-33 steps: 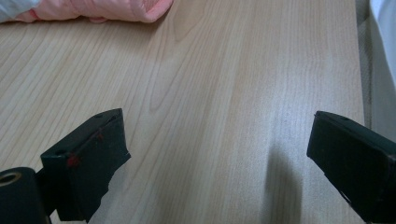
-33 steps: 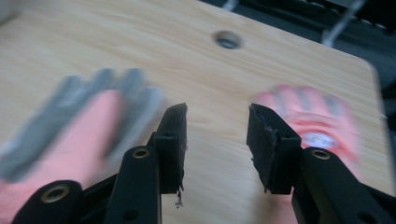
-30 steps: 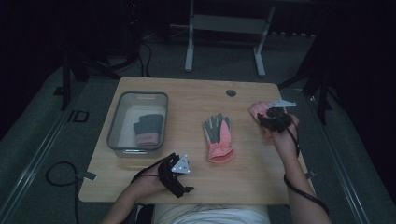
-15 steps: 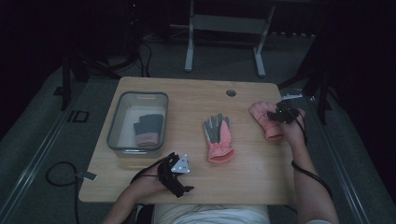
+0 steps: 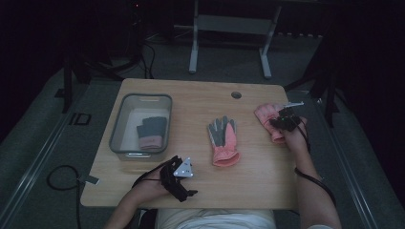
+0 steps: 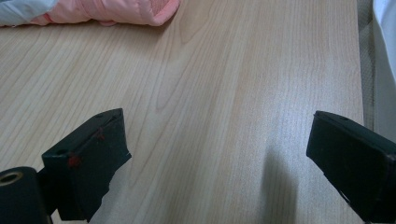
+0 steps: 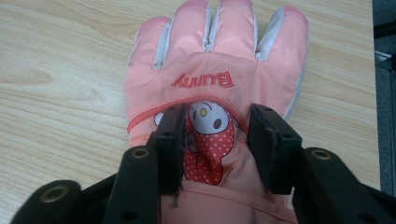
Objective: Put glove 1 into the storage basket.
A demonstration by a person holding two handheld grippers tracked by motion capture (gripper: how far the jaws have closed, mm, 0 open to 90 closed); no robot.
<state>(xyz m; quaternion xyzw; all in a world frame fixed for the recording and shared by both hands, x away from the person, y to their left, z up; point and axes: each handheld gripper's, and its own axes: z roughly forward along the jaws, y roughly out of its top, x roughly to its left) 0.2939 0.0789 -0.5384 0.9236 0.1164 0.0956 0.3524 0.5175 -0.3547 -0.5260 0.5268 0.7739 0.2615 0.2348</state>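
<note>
A pink glove with a cartoon patch lies flat, fingers away from me, at the table's right edge. My right gripper is down on its back. The jaws have just been closing, and a fold of the glove around the patch is pinched between the pads. A second pink glove with a grey palm lies at mid table. My left gripper rests near the front edge with its jaws wide open over bare wood. The cuff of that middle glove shows beyond them.
A clear plastic bin stands at the left of the table and holds a dark grey glove with a pink cuff. A round cable hole sits near the far edge. Cables trail from both grippers.
My right hand has come down and moved right, onto the pink glove at the table's edge. The glove lies where it lay. The left hand has not moved.
</note>
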